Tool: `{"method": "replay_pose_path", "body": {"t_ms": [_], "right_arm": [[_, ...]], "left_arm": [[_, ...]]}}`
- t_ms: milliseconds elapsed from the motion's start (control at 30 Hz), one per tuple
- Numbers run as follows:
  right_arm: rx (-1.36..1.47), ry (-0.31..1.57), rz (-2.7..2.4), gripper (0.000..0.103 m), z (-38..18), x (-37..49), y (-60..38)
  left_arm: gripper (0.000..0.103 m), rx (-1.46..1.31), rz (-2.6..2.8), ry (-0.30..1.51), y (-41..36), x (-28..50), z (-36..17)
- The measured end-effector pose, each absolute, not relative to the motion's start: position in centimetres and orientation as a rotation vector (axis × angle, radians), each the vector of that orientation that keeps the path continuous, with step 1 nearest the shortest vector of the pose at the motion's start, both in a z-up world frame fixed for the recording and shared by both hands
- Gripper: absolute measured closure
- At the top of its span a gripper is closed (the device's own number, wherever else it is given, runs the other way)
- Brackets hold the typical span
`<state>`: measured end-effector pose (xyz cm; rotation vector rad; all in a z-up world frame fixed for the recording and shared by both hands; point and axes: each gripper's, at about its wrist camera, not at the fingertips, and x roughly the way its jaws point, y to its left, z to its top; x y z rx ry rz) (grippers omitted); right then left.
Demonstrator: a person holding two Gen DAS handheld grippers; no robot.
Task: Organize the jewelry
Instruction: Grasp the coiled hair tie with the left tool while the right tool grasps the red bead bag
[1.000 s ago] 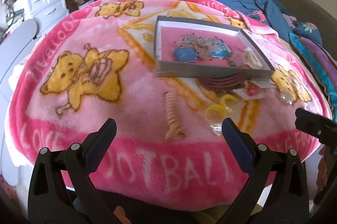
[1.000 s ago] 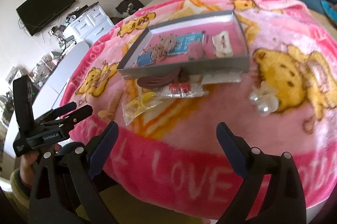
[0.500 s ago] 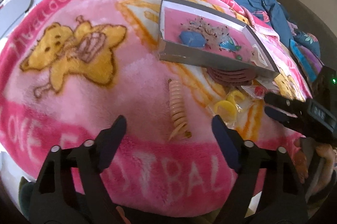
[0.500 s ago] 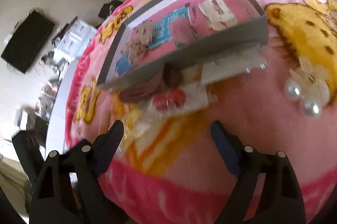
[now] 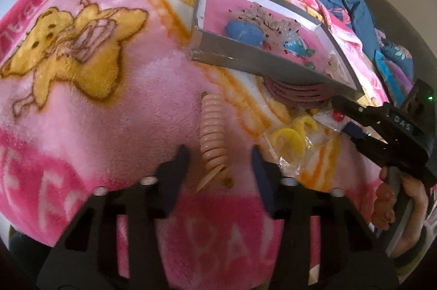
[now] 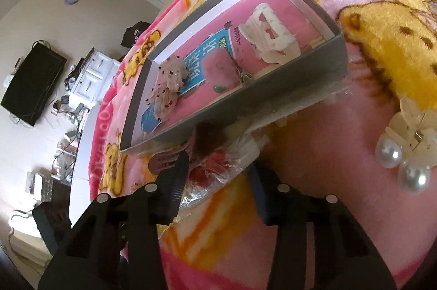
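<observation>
Nearest to the front edge of the bed, the left hand-held gripper (image 5: 218, 161) hangs over the pink blanket (image 5: 82, 112) with its jaws closing, and the near end of the coiled peach hair tie (image 5: 213, 134) lies between them; the pads do not seem to press on it yet, a gap shows on each side. The long axis of this hair tie runs straight away from the gripper, from the front edge toward the grey box (image 5: 262, 66), so the jaws cross it at right angles, and I judge this is the relation that the grasp depends on: they need only to finish closing over the near end. A little farther, toward the right side of the bed, the right hand-held gripper (image 6: 218, 175) also has its jaws closing, with the clear plastic bag holding red beads (image 6: 218, 170) between the fingertips; whether the pads already touch the plastic I cannot tell. The bag lies just before the near wall of the box, beside a dark red comb-like piece (image 6: 164, 161) that goes partly under the box. So each hand has its own thing nearer: left the hair tie, right the bag. Off to the right, apart from both, is a pearl hair clip (image 6: 404, 151). Farthest is the box itself, where a white claw clip (image 6: 270, 36) and other pieces lie already.
</observation>
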<state>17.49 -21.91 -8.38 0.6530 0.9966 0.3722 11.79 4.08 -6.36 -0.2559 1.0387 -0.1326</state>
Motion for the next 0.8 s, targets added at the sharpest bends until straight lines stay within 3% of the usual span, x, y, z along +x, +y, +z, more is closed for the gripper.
{"method": "replay_pose_path", "body": {"t_ms": [33, 800], "right_arm": [[0.648, 0.993, 0.376, 0.063, -8.3, 17.3, -22.0], [0.382, 0.89, 0.561, 0.065, -2.6, 11.2, -20.2]], "left_arm": [[0.09, -0.248, -0.133, 1.038, 3.9, 11.8, -6.3], [0.09, -0.24, -0.14, 0.868, 4.9, 9.0, -0.9]]}}
